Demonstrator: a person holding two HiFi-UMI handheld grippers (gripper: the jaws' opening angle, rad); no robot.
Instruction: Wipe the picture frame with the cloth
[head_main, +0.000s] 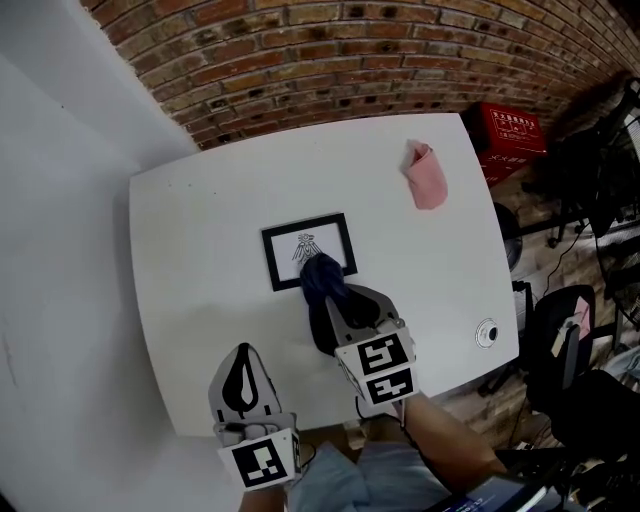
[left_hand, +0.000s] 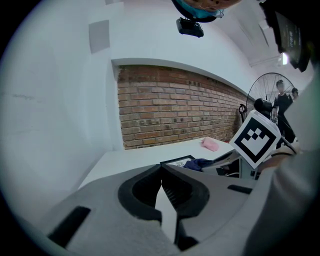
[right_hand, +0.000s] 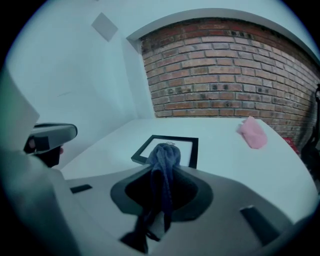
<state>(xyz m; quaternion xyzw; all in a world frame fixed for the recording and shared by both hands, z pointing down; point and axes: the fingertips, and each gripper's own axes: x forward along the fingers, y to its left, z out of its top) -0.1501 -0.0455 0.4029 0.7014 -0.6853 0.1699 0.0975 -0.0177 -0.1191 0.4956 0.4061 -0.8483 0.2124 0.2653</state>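
On a white table (head_main: 200, 220) below a brick wall (head_main: 350, 50), the wiping step looks to be in hand. The right gripper (head_main: 333, 300) pinches a bunched dark blue cloth (head_main: 322, 275) between its jaws and holds the wad over the near edge of the picture frame (head_main: 310, 250). The black-bordered frame lies flat near the middle of the table with a small line drawing under its glass. Whether the cloth actually presses on the frame cannot be told for certain.

The left gripper (head_main: 243, 355) hangs over the near left part of the table, its jaws pressed together on nothing. It is well apart from the frame (so nothing steadies the frame).

The next move probably calls for strokes across the glass and along the four sides of the border. The pressure should be light enough that the loose frame does not slide, or the idle gripper could pin a corner first.

By count there are two grippers, one frame and two cloths. One cloth is the dark one in the jaws. The other is a pink cloth (head_main: 427, 178), crumpled near the far right corner and well clear of the frame. One small round object (head_main: 486, 333) sits near the table's right edge, too small to identify. One red crate (head_main: 510, 135) stands on the floor beyond the table.
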